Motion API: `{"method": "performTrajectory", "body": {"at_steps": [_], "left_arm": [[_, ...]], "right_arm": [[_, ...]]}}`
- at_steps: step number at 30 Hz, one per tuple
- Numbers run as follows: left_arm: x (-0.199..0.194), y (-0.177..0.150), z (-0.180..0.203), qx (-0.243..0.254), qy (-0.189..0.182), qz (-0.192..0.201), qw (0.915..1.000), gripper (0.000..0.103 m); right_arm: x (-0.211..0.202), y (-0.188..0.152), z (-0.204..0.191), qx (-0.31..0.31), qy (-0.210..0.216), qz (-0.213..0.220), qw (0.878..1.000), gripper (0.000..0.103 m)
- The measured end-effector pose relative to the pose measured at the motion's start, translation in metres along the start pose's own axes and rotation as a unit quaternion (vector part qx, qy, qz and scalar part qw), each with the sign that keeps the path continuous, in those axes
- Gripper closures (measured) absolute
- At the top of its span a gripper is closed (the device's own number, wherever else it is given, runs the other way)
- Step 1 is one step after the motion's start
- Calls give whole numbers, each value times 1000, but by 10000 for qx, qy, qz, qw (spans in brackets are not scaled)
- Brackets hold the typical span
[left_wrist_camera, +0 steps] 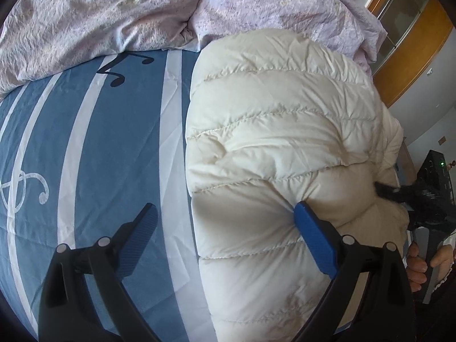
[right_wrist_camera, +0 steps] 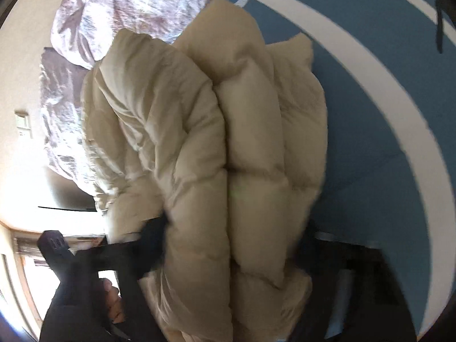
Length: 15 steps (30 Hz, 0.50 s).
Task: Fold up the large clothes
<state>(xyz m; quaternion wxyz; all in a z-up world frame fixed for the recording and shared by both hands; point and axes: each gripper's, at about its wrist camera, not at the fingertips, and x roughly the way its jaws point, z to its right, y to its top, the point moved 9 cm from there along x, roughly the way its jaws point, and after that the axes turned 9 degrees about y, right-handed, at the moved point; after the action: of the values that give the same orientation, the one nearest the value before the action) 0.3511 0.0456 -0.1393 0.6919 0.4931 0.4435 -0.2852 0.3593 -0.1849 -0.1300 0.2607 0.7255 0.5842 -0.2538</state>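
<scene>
Blue bedding with white stripes and music notes (left_wrist_camera: pixel 94 148) covers the bed, and on it lies the cream puffer coat (left_wrist_camera: pixel 273 148), bundled lengthwise and already doubled over, its right side near the edge of the bed. Its long axis runs from the near edge of the bed away toward the crumpled lilac duvet (left_wrist_camera: pixel 99 14) at the far end; which end is collar and which hem I cannot tell, though a dark furry trim (left_wrist_camera: pixel 384 192) shows at its right side.

My reading is that a fold is under way, the layers being gathered and pressed. Next the thick stack wants a firm pinch and a carry-over along that axis without the slippery layers sliding apart.

One left hand-held gripper (left_wrist_camera: pixel 226 219) stands wide open, its right finger pushed into the coat, the other over bare bedding, holding nothing. On the other side, the right hand-held gripper (right_wrist_camera: pixel 228 242) straddles the coat's folded ridge, jaws about half open; blur hides whether the pads bite.
</scene>
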Motion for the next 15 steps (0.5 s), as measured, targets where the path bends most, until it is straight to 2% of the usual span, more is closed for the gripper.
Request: {"method": "performTrajectory", "body": {"at_steps": [1, 4, 7, 15], "left_arm": [[-2, 2, -1, -19, -43, 4, 10000, 8], [-5, 5, -2, -40, -122, 16, 9999, 8], [-7, 9, 0, -42, -192, 34, 9998, 8], [1, 19, 7, -196, -513, -93, 9984, 8]], "right_arm": [[0, 2, -3, -40, 21, 60, 10000, 55], [-4, 10, -7, 15, 60, 258, 9996, 72], [-7, 13, -5, 125, 84, 385, 9991, 77], [-17, 10, 5, 349, 25, 484, 9982, 79]]}}
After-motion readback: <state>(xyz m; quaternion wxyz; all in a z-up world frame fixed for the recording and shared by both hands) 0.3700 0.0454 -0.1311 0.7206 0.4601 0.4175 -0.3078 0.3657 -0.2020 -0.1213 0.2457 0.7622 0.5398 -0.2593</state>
